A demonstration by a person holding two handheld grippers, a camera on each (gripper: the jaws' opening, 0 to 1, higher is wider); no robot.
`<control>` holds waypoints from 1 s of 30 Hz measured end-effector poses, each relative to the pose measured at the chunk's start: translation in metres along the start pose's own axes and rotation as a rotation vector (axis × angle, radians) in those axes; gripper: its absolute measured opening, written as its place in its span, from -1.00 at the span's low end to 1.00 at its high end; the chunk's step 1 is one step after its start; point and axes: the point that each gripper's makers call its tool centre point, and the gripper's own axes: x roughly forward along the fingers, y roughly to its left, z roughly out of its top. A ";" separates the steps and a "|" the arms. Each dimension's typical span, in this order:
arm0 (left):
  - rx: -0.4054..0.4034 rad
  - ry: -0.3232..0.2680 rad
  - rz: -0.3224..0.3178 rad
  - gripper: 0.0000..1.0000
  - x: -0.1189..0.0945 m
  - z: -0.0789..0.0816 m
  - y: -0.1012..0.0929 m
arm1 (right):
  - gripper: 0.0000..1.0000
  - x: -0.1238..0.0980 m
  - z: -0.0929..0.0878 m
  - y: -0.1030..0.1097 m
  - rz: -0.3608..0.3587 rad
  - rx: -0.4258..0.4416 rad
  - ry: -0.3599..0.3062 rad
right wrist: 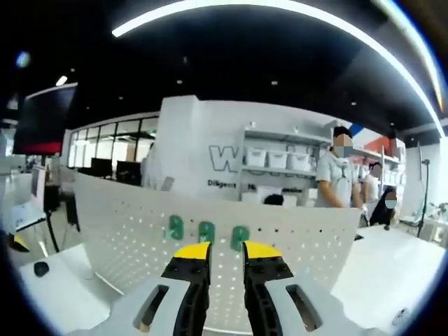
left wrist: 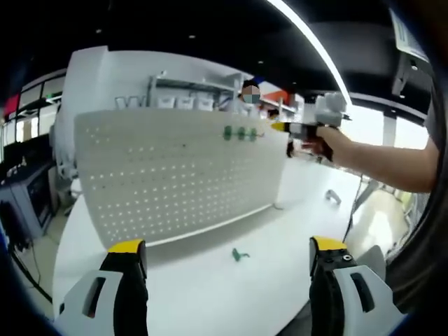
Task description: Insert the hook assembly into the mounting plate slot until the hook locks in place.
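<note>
A white pegboard mounting plate (left wrist: 175,175) stands upright on the white table (left wrist: 294,203). Three green hooks (left wrist: 240,133) sit in a row near its top edge, seen close up as green hooks (right wrist: 206,232) in the right gripper view. One loose green hook (left wrist: 240,255) lies on the table in front of the plate. My left gripper (left wrist: 227,250) is wide open low over the table, the loose hook between its jaws' line. My right gripper (left wrist: 280,127), in a person's hand, hovers at the plate's top right. In its own view the right gripper (right wrist: 227,252) shows a narrow gap with nothing in it.
Several people stand behind the plate by shelves with white bins (right wrist: 280,159). A person's forearm (left wrist: 392,162) crosses the right side. Screens and equipment (left wrist: 28,203) stand at the left, beyond the table edge. A small metal part (left wrist: 333,197) lies on the table at right.
</note>
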 end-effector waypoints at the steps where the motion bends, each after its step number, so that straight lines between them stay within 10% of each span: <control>1: 0.001 0.001 -0.001 0.96 0.000 0.000 -0.001 | -0.68 -0.003 -0.002 0.002 0.002 -0.002 0.004; 30: 0.012 0.019 -0.043 0.96 -0.006 -0.010 -0.015 | -0.66 -0.089 -0.118 0.061 0.100 0.029 0.243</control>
